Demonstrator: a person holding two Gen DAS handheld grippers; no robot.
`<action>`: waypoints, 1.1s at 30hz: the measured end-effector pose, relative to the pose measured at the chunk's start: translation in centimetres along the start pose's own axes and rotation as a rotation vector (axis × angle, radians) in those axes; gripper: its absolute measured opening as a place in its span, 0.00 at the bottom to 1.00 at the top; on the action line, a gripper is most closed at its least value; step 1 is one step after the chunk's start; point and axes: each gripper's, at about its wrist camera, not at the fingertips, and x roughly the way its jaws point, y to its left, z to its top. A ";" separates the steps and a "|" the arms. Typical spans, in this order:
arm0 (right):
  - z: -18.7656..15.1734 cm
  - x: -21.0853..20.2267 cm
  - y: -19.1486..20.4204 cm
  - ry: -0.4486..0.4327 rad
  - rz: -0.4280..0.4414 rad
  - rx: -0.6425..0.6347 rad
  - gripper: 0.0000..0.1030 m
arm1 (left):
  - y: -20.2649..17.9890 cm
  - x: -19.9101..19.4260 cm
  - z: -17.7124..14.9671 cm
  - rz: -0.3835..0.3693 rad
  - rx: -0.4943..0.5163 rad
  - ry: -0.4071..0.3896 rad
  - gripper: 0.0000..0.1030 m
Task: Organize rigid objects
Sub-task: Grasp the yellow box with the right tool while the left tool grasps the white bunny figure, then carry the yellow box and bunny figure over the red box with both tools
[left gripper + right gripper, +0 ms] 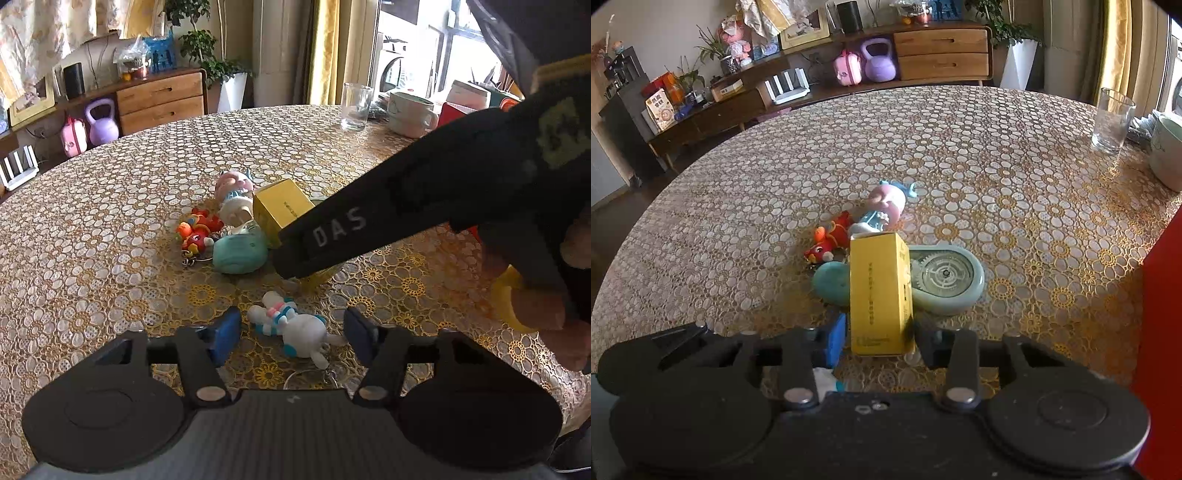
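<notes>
My right gripper (879,332) is shut on a yellow box (879,291) and holds it above the toys; in the left wrist view the box (279,208) sticks out past the right gripper's black body (332,236). My left gripper (291,328) is open, its blue pads either side of a white bunny keychain (295,328) lying on the table. Beyond lie a teal toy (240,251), a red fish toy (197,230) and a pink-headed doll (232,186). A teal round-dial gadget (945,277) lies beside the box.
The round table (92,221) has a gold flower-pattern cloth. A glass (355,107) and a mug (408,114) stand at the far right edge. A red object (1160,314) stands at the right. A wooden sideboard (942,48) lines the wall.
</notes>
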 end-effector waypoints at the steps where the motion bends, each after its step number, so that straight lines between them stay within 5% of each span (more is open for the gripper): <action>1: 0.0 0.1 0.1 -0.003 -0.009 -0.004 0.34 | 0.0 0.0 0.0 0.000 0.001 -0.001 0.56; 18: -1.0 -3.0 -0.8 -0.063 -0.041 0.057 0.27 | -0.3 -0.4 0.5 0.016 -0.007 0.025 0.54; 33: -3.8 -11.2 -1.0 -0.113 -0.032 0.042 0.27 | -2.0 -4.5 1.7 0.023 0.001 0.028 0.54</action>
